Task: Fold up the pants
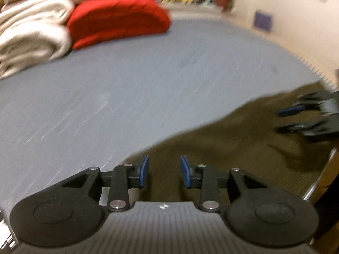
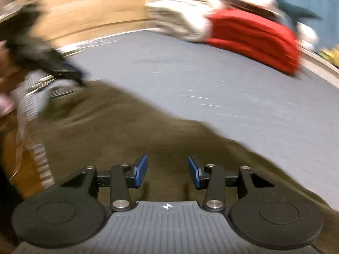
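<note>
Olive-brown pants [image 1: 243, 146] lie on a grey-blue surface [image 1: 127, 97] at its near right. My left gripper [image 1: 164, 172] is open and empty, just above the pants' near edge. My right gripper [image 2: 167, 173] is open and empty over the pants [image 2: 127, 131]. The right gripper also shows at the right edge of the left wrist view [image 1: 305, 118], above the pants. The left gripper shows at upper left in the right wrist view [image 2: 61, 72]. Both views are motion-blurred.
A folded red blanket [image 1: 118, 19] and a cream blanket [image 1: 29, 33] sit at the far left of the surface; they also show in the right wrist view [image 2: 254, 40]. A beige wall [image 1: 286, 21] lies beyond. The surface's edge runs close on the right.
</note>
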`<state>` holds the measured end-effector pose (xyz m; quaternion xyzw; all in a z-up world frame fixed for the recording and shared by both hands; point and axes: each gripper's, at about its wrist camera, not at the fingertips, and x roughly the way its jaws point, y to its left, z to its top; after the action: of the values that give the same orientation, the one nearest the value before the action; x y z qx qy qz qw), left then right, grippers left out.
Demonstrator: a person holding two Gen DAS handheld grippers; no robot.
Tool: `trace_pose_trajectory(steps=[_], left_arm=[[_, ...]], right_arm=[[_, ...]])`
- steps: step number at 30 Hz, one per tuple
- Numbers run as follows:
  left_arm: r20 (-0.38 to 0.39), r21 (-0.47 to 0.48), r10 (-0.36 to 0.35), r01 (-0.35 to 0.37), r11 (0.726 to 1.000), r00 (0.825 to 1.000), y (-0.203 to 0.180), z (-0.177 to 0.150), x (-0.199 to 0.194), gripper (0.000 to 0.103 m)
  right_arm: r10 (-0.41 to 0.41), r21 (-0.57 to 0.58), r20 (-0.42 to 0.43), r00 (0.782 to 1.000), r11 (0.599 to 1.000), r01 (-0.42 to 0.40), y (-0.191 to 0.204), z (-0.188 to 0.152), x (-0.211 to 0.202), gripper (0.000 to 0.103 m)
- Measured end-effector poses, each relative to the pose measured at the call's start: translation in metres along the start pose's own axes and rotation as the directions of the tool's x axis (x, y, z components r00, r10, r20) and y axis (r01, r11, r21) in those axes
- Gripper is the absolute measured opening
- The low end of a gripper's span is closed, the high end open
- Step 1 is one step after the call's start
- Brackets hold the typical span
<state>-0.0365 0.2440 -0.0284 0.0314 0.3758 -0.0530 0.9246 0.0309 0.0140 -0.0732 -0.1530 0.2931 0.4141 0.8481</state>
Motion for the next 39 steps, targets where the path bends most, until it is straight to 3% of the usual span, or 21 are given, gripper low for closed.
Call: trace_pose_trajectory(steps=[4,6,9,11,13,15,16,18,21,25,27,30,32,34,36,37,38,39], left_arm=[[0.056,0.106,-0.102,0.096,0.990,0.993,-0.055,0.021,0.026,0.037],[0.053,0.156,-0.179,0.169,0.973,0.982,-0.084,0.031,0.044,0.035],[0.028,0.236,-0.273,0.259,0.937,0.962,-0.124,0.042,0.071,0.021],[-0.011,0.284,-0.294,0.285,0.916,0.956,-0.148,0.043,0.096,0.011],[-0.060,0.309,-0.280,0.284,0.908,0.958,-0.164,0.044,0.123,0.010],[-0.130,0.304,-0.165,0.197,0.932,0.978,-0.169,0.042,0.162,0.003],[-0.132,0.297,-0.154,0.187,0.936,0.979,-0.166,0.039,0.172,0.003],[-0.110,0.235,-0.173,0.195,0.952,0.979,-0.161,0.044,0.178,0.003],[-0.109,0.129,-0.176,0.189,0.973,0.978,-0.151,0.045,0.179,0.003],[-0.109,0.128,-0.178,0.191,0.973,0.978,-0.147,0.051,0.181,0.003],[-0.123,0.067,-0.201,0.210,0.975,0.972,-0.139,0.058,0.179,0.002],[-0.092,0.027,-0.194,0.198,0.980,0.977,-0.122,0.075,0.169,0.004],[-0.152,0.019,-0.173,0.178,0.984,0.973,-0.116,0.069,0.177,0.005],[-0.177,0.039,-0.152,0.161,0.986,0.972,-0.117,0.063,0.182,0.005],[-0.167,0.043,-0.129,0.138,0.990,0.977,-0.120,0.069,0.177,0.006],[-0.148,0.044,-0.119,0.127,0.991,0.982,-0.124,0.073,0.171,0.006],[-0.124,0.053,-0.122,0.129,0.990,0.985,-0.129,0.077,0.164,0.007],[-0.101,0.069,-0.142,0.149,0.986,0.985,-0.136,0.080,0.158,0.007]], right_arm=[[-0.164,0.072,-0.123,0.979,0.982,0.174,-0.052,-0.007,0.013,0.044],[-0.204,0.095,-0.173,0.964,0.970,0.222,-0.069,-0.015,0.016,0.044],[-0.223,0.147,-0.168,0.960,0.957,0.249,-0.087,-0.023,0.015,0.039],[-0.231,0.200,-0.153,0.961,0.945,0.259,-0.102,-0.027,0.016,0.027],[-0.225,0.262,-0.138,0.965,0.931,0.254,-0.113,-0.029,0.020,0.023],[-0.237,0.269,-0.126,0.963,0.926,0.263,-0.116,-0.026,0.026,0.018],[-0.258,0.253,-0.113,0.960,0.926,0.279,-0.114,-0.025,0.026,0.014],[-0.300,0.221,-0.094,0.949,0.924,0.314,-0.116,-0.025,0.028,0.012],[-0.281,0.246,-0.095,0.955,0.923,0.296,-0.127,-0.024,0.032,0.012],[-0.293,0.316,-0.068,0.954,0.901,0.299,-0.133,-0.025,0.016,0.016],[-0.315,0.352,-0.055,0.948,0.882,0.313,-0.141,-0.031,0.001,0.017],[-0.344,0.406,-0.054,0.937,0.850,0.335,-0.157,-0.045,-0.021,0.017],[-0.382,0.427,-0.070,0.921,0.823,0.374,-0.167,-0.059,-0.037,0.017],[-0.415,0.438,-0.124,0.901,0.792,0.425,-0.181,-0.080,-0.047,0.018],[-0.453,0.453,-0.230,0.861,0.734,0.507,-0.200,-0.107,-0.051,0.019],[-0.447,0.495,-0.248,0.859,0.704,0.509,-0.210,-0.121,-0.057,0.018],[-0.425,0.552,-0.211,0.880,0.691,0.466,-0.217,-0.131,-0.066,0.018],[-0.423,0.574,-0.204,0.883,0.679,0.458,-0.221,-0.136,-0.074,0.018]])
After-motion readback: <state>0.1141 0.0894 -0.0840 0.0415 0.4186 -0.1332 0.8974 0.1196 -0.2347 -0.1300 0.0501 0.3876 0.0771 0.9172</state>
